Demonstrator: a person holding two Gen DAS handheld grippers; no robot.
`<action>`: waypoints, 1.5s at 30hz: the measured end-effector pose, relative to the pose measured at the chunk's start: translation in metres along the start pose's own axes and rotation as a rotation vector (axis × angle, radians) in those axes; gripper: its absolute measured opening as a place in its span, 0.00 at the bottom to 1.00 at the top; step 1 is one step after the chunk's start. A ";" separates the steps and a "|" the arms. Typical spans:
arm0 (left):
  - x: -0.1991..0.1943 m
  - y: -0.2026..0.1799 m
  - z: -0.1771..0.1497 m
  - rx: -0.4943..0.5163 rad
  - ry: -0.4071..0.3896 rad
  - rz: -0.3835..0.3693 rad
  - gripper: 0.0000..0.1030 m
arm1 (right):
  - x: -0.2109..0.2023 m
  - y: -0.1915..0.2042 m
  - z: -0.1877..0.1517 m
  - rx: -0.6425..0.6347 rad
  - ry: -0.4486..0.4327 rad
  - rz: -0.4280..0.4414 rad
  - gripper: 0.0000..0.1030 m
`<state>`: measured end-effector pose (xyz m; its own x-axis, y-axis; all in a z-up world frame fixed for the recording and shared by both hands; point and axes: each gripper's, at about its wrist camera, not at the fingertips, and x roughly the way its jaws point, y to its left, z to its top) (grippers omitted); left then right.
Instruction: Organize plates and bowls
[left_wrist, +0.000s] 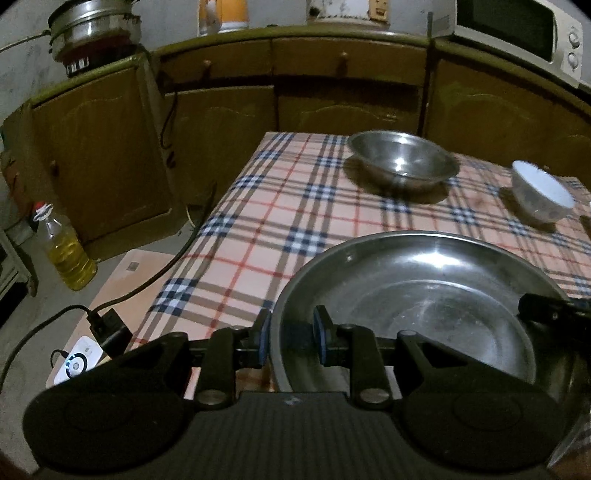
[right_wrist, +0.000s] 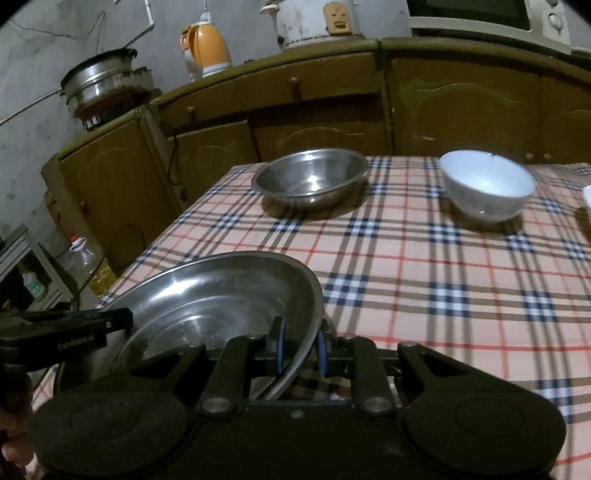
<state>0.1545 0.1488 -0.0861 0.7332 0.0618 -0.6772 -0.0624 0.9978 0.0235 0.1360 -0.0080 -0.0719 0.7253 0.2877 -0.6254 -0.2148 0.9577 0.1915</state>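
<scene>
A wide steel plate (left_wrist: 424, 295) hangs low over the near part of the checked table, held by both grippers. My left gripper (left_wrist: 293, 338) is shut on its left rim, one blue pad on each side of the edge. My right gripper (right_wrist: 301, 345) is shut on the right rim of the same steel plate (right_wrist: 221, 295). A smaller steel bowl (left_wrist: 402, 162) (right_wrist: 310, 177) stands at the far side of the table. To its right sits a white ceramic bowl (left_wrist: 541, 192) (right_wrist: 485, 184). The other gripper shows at the edge of each view.
The table carries a pink plaid cloth (left_wrist: 280, 221) (right_wrist: 443, 277). Brown cabinets (left_wrist: 221, 122) run behind it, with a steel pot (left_wrist: 92, 26), an orange kettle (right_wrist: 205, 50) and a microwave (left_wrist: 517, 29) on top. An oil bottle (left_wrist: 64, 247) and a cabled charger (left_wrist: 107, 326) lie left of the table.
</scene>
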 end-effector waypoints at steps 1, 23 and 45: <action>0.003 0.003 -0.001 -0.003 0.005 0.003 0.24 | 0.004 0.002 -0.001 -0.001 0.004 0.001 0.22; 0.017 0.025 -0.011 -0.091 -0.008 0.022 0.25 | 0.021 0.002 -0.010 -0.002 0.004 -0.014 0.27; -0.029 -0.027 0.074 -0.031 -0.152 0.003 0.61 | -0.027 -0.045 0.073 -0.008 -0.123 -0.022 0.49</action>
<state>0.1853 0.1222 -0.0125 0.8266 0.0699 -0.5584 -0.0838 0.9965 0.0007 0.1737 -0.0592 -0.0083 0.8046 0.2643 -0.5317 -0.2027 0.9639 0.1724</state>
